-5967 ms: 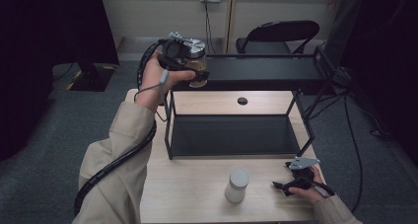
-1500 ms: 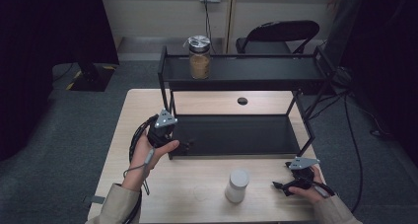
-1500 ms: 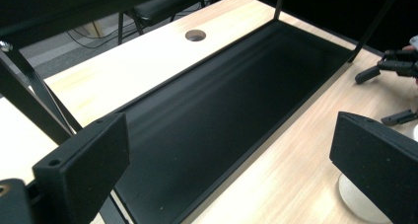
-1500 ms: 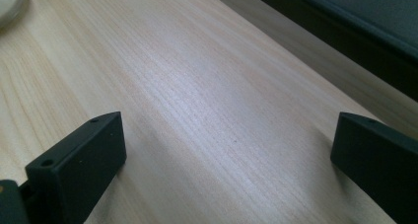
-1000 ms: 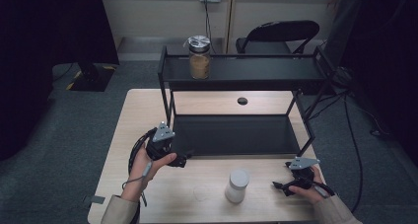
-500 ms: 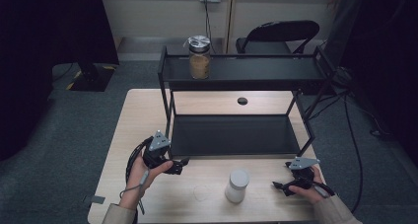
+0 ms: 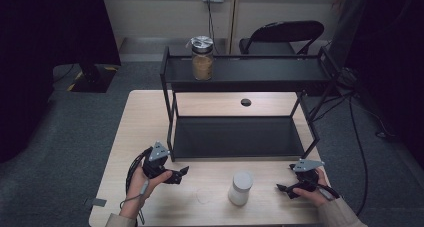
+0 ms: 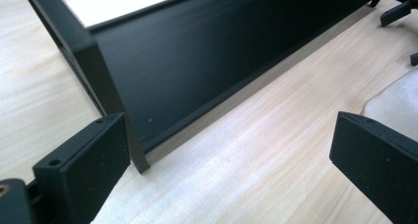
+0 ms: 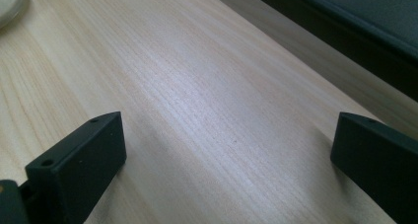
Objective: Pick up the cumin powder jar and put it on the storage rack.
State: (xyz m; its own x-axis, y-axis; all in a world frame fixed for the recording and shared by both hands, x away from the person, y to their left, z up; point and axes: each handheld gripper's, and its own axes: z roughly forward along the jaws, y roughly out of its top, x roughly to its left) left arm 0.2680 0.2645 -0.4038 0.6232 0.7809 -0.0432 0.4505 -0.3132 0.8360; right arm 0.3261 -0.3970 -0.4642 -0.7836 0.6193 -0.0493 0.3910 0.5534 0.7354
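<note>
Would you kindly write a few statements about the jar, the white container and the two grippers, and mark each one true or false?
1. The glass jar stands on the top shelf of the black rack. True.
2. The left gripper is shut on the jar. False: its jaws are open and empty, low over the table.
3. The white container stands upright on the table between the two grippers. True.
4. The right gripper holds the white container. False: it is open and apart from it.
5. The white container sits on the rack's lower shelf. False: it stands on the table in front.
</note>
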